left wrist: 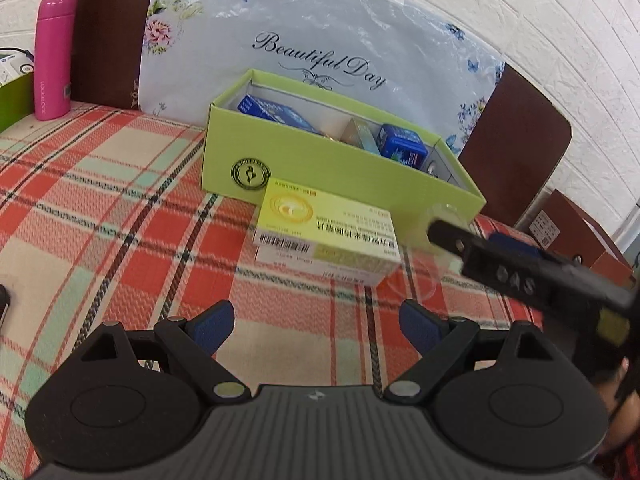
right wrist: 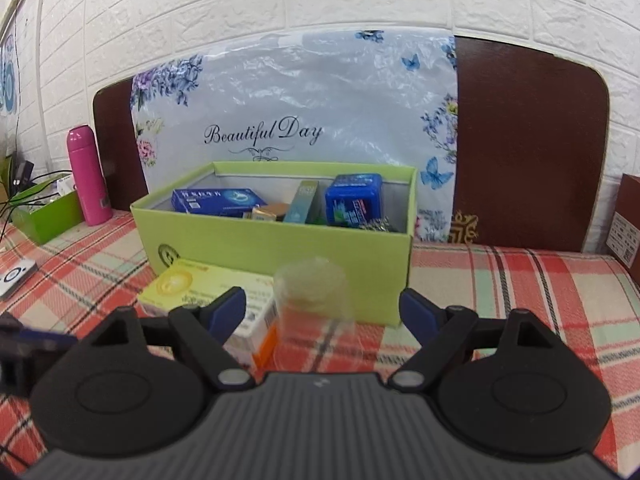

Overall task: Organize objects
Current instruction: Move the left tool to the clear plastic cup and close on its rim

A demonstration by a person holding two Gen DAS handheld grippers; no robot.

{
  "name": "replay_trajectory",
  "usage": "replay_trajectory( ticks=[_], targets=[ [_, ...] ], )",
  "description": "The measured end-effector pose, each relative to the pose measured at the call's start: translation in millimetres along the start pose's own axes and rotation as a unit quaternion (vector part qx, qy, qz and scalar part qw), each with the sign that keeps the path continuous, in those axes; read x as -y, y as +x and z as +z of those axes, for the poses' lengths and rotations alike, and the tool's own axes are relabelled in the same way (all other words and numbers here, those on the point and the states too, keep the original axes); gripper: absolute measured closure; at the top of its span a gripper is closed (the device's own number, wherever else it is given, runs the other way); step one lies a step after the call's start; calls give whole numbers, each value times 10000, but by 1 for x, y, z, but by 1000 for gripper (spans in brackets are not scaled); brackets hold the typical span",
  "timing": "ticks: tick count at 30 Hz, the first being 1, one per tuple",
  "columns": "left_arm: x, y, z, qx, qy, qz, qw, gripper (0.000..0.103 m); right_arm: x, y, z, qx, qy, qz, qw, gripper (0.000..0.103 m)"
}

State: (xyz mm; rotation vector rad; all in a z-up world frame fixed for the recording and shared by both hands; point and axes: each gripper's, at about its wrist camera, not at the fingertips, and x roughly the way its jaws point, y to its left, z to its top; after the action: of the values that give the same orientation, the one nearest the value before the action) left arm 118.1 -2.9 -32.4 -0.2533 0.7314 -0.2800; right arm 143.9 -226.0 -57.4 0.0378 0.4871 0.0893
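**Both grippers spread before the green storage box**

At the far left of the table (right wrist: 520,280), a pink flask (left wrist: 54,54) stands upright near the back edge; its side reads "LOCKnLOCK", though the letters are small. Beside it a smaller green tray (right wrist: 52,216) is cut off by the frame, with cables trailing over it. The plaid cloth between the flask and the green storage box (left wrist: 320,160) lies bare, leaving free room on that side.

The left gripper (left wrist: 316,326) hovers over the cloth with its jaws spread wide and nothing between them. Just ahead lies a yellow-green medicine carton (left wrist: 324,240), flat and touching the front wall of the box; it carries a barcode and Chinese print too fine to read. The box shows a round black emblem on its front left corner. Inside are a blue carton (right wrist: 218,200), a teal packet (right wrist: 304,202) standing upright and a blue tin (right wrist: 354,198), all partly hidden by the walls.

Behind, a floral bag (right wrist: 296,112) reads "Beautiful Day".

The right gripper (right wrist: 322,312) also has its jaws spread, not pinching. A clear plastic cup (right wrist: 312,296), blurred, stands between them, just beside the carton's right end. The cloth to the right is bare up to a brown box (right wrist: 628,220) cut off at the edge.
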Motion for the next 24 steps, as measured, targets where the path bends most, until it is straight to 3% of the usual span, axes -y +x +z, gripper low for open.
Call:
replay_trajectory(
  ticks=[5, 7, 14, 20, 24],
  targets=[
    [3, 3, -6, -137, 130, -49, 9998, 10, -7, 21, 1, -120, -56, 105, 9999, 32],
    [4, 4, -9, -160, 178, -69, 9997, 10, -5, 27, 0, -237, -71, 122, 9996, 56],
    [8, 10, -14, -238, 219, -111, 9994, 10, 40, -5, -23, -219, 707, 245, 9970, 55],
    [31, 20, -18, -365, 383, -526, 9972, 10, 91, -40, -64, -494, 1603, 31, 9858, 55],
    [54, 29, -17, -431, 597, -765, 9944, 10, 107, -55, -78, -584, 1782, -130, 9822, 55]
  ],
)
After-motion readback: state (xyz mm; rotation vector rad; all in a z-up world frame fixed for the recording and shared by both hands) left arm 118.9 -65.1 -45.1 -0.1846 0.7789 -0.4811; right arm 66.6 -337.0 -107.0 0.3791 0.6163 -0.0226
